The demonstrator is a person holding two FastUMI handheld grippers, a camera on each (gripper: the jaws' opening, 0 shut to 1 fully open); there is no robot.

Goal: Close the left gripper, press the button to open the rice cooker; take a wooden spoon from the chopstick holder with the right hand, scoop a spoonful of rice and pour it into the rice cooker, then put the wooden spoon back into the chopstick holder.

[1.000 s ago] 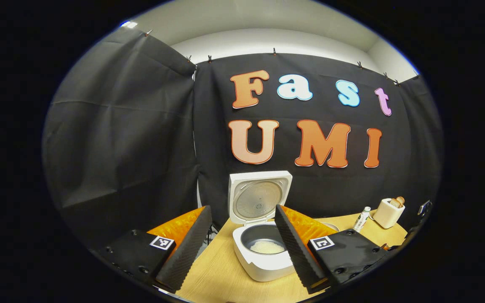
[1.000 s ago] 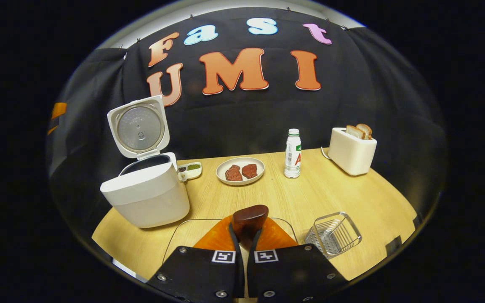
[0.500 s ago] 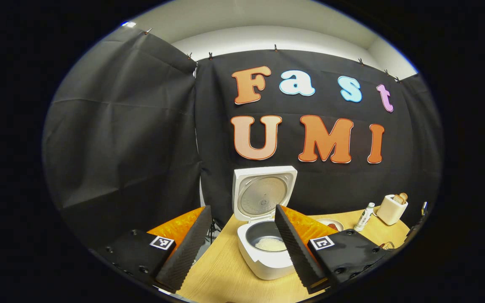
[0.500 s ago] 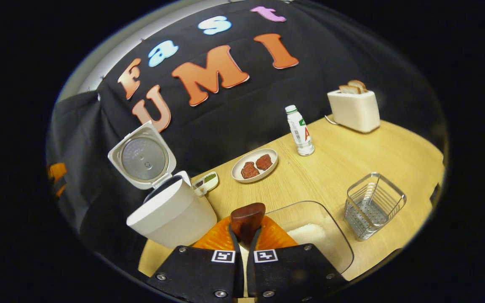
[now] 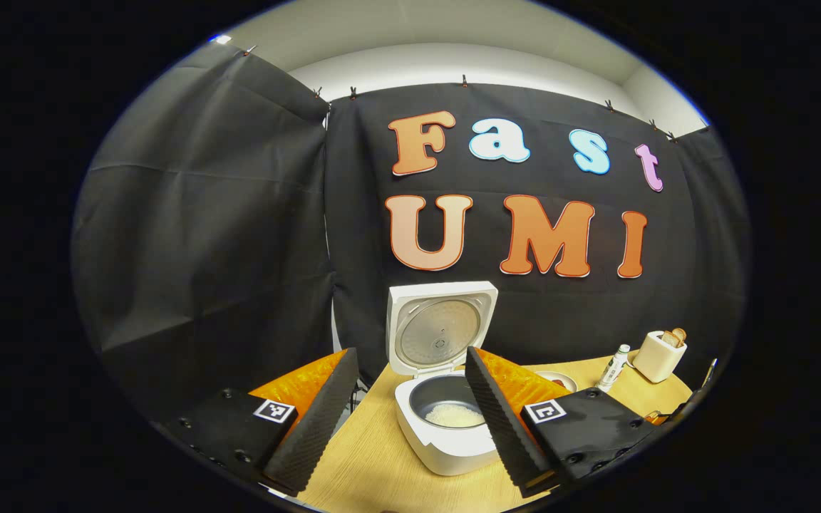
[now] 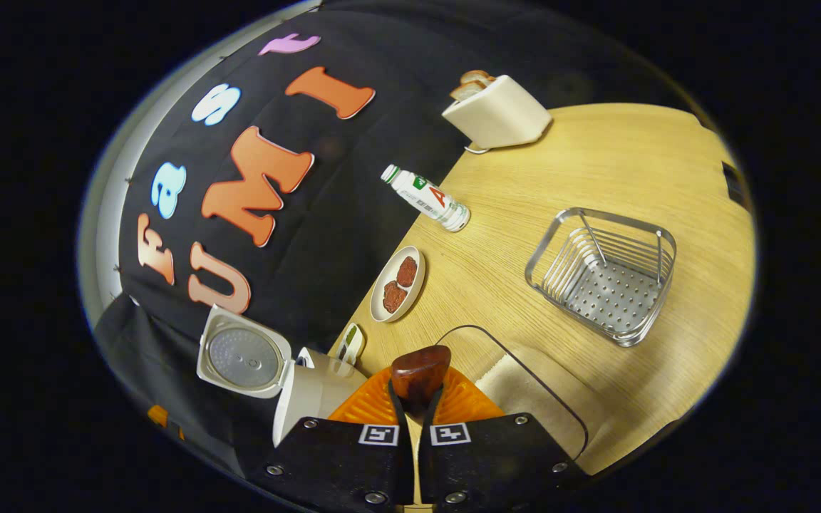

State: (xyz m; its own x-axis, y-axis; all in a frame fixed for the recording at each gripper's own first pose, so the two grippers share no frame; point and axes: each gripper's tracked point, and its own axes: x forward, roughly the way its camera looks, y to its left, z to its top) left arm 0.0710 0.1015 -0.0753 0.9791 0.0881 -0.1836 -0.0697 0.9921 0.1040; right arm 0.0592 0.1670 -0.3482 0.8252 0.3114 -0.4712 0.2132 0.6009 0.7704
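Surface (image 6: 596, 164): pale wood-grain top carrying everything; bare middle, things set round the edges, which leaves working room.
Rice cooker (image 5: 446, 442): white, at the surface's left end, lid (image 5: 440, 329) standing upright on its rear hinge. The button step looks done; rice (image 5: 455, 417) lies in the inner pot, so a pour seems to have been made.
Rice container (image 6: 532, 385): clear tub with white rice, just beside the cooker and right under the right tool, a short carry from scoop to pot.
Chopstick holder (image 6: 606, 274): wire basket with a perforated floor, standing well apart from the cooker, open top turned toward the right tool's camera. Empty of the spoon; my guess is it is the next destination.
Toaster (image 6: 499, 114): cream, two slices up, at the far edge, out of the way.
Left tool (image 5: 410, 420): fingers spread wide, holding nothing, hanging back in front of the cooker, apparently idle and clear of the other hand's path.
Right tool (image 6: 416, 410): fingers pinched narrow on the wooden spoon's handle, rolled hard to one side, likely swinging round toward the holder.
Bottle (image 6: 425, 198): white with green cap, between toaster and plate.
Plate (image 6: 398, 283): two brown pieces on it, near the back wall.
Wooden spoon (image 6: 421, 372): dark rounded end standing proud of the right tool's fingertips; whether rice remains in it cannot be told.
Small dish (image 6: 350, 344): just beside the cooker; contents unclear.
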